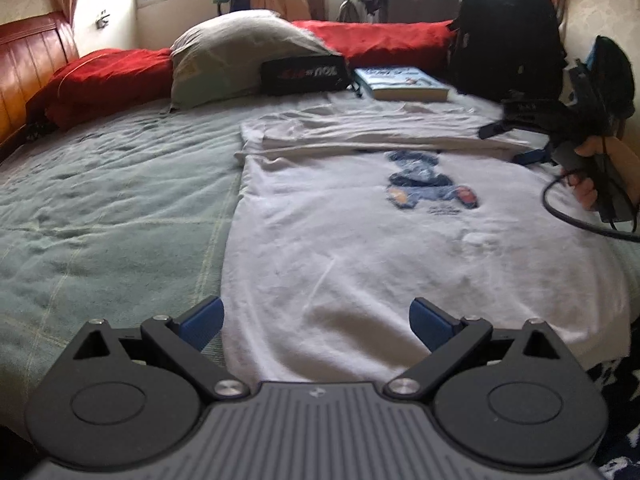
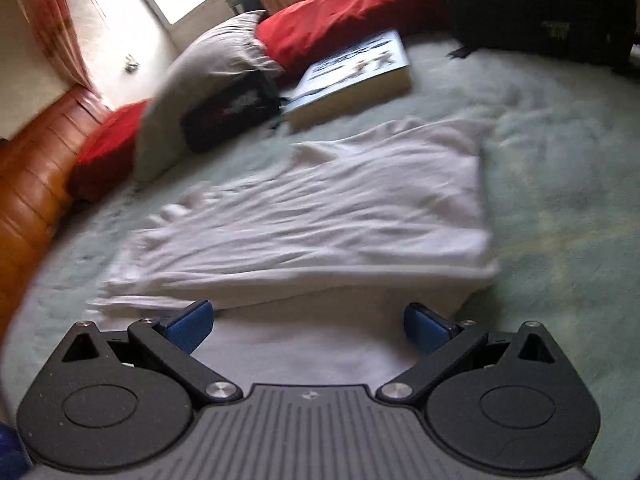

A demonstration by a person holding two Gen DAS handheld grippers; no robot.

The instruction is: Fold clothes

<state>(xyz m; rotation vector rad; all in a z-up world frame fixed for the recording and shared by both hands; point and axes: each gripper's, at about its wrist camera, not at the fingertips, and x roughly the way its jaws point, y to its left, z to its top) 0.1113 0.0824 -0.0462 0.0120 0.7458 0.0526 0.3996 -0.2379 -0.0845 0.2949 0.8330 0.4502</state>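
White T-shirt point(image 1: 360, 248) lies flat on the bed point(image 1: 100, 200), over a pale green bedspread, printed side up: a blue cartoon graphic point(image 1: 428, 184) shows on the chest. Far end of the shirt is folded back over itself, forming a band of doubled fabric point(image 1: 360, 132) across the width. In the right wrist view the same folded band point(image 2: 320, 220) appears wrinkled, with a straight edge on the right side; that frame is motion-blurred.

Left hand-held gripper point(image 1: 316, 324): jaws spread wide, blue pads apart, nothing between them. It hovers over the near hem of the shirt; whether it touches cannot be told.

Right hand-held gripper point(image 2: 308, 328): jaws also spread wide, empty, positioned above the shirt fabric just short of the folded band. From the left wrist view it is seen at the right edge of the shirt, gripped by a person's hand point(image 1: 596, 176), with a black cable looping from it.

At the head of the bed: grey pillow point(image 1: 240, 52), red pillows point(image 1: 108, 80), a black pouch point(image 1: 304, 74), a book point(image 1: 404, 84), and a black backpack point(image 1: 508, 32). Orange-brown headboard point(image 1: 32, 68) on the left.
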